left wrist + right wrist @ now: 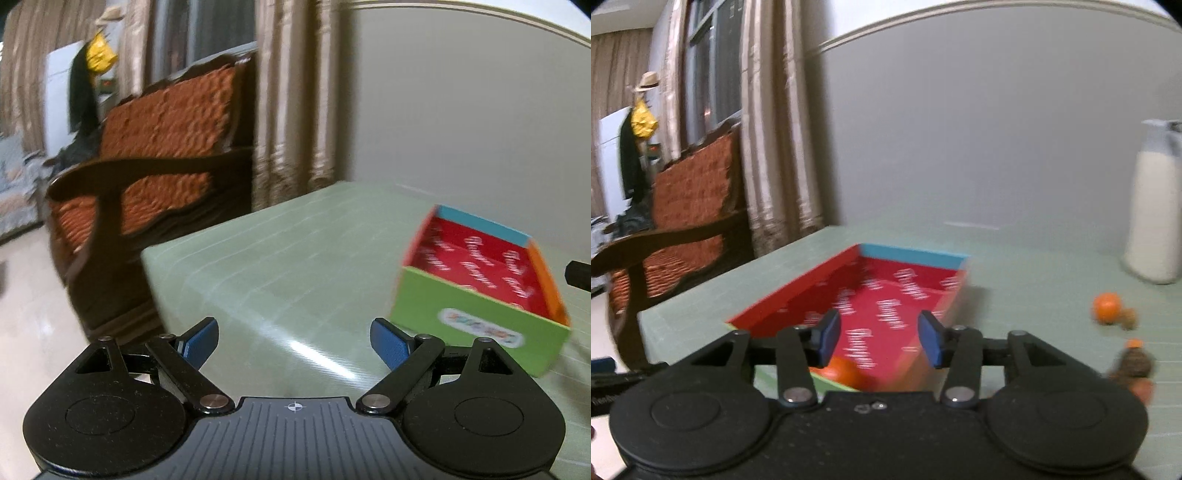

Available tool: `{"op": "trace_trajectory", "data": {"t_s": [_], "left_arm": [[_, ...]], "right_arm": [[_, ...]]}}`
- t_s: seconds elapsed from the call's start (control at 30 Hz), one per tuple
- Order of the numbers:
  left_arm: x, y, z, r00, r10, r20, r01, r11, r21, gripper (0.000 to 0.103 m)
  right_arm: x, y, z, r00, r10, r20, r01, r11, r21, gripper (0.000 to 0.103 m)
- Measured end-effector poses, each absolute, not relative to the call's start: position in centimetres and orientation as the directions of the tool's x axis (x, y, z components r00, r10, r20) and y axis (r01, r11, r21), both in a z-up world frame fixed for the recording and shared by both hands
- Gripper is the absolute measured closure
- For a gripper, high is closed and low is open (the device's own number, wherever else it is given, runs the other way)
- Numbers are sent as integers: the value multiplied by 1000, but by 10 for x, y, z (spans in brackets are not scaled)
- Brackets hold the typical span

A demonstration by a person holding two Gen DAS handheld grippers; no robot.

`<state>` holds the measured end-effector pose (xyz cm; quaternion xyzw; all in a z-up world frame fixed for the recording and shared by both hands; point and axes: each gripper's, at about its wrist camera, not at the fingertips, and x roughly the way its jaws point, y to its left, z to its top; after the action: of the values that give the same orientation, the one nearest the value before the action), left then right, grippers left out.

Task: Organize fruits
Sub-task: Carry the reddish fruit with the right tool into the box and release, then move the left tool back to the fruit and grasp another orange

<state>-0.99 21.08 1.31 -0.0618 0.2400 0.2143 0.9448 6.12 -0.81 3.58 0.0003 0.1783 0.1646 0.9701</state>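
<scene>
Right gripper [880, 339] is over the near end of the box [886, 295], pointing forward and tilted slightly down. Blue pads [829, 338] apart, nothing between them, no contact with anything. Directly below them, inside the box at its near edge, sits an orange fruit [846, 371], partly hidden behind the left pad. Box is a shallow open tray: red printed floor, blue far wall, green near wall, lying on the pale green table [1015, 266].

Left gripper [294, 345] is off to the left of the box, angled down more steeply, over bare table [277, 266] near its corner. Pads [201, 343] spread wide, empty. Box [480, 295] shows at the right of its view, just beside the right pad, not touching as far as I can tell.

Loose fruit on the table right of the box: a small orange [1107, 307] with a brownish piece just beside it, and nearer the camera a blurred brown-and-orange item [1134, 363], can't tell what it is. Tall white bottle [1156, 206] stands upright at the far right, well apart from the box.

Both views are blurred. Wooden armchair [155, 155] with orange cushions beyond the table's left edge, curtains [295, 110] behind.
</scene>
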Motion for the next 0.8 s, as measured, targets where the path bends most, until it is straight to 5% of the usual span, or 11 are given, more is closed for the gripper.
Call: {"op": "trace_trajectory", "data": {"t_s": [0.27,0.43,0.57,0.63,0.8], "left_arm": [[-1,132,28,883,248,-398,-244,968,62,14],[-2,70,30,928,132,-348,-80,984,159,14],[3,28,26,930,32,-367,39,982,185,14],[6,10,23,923,-9,-384,89,978,190,14],[16,-26,16,901,-76,-426,166,970,177,15]], "right_arm": [[43,-88,25,955,79,-287,-84,996,-4,49],[36,-138,21,958,-52,-283,63,998,28,36],[27,-174,22,948,-163,-275,179,983,36,29],[21,-191,22,935,-224,-275,245,969,43,18],[4,-227,19,915,-285,-287,323,942,93,17]]}}
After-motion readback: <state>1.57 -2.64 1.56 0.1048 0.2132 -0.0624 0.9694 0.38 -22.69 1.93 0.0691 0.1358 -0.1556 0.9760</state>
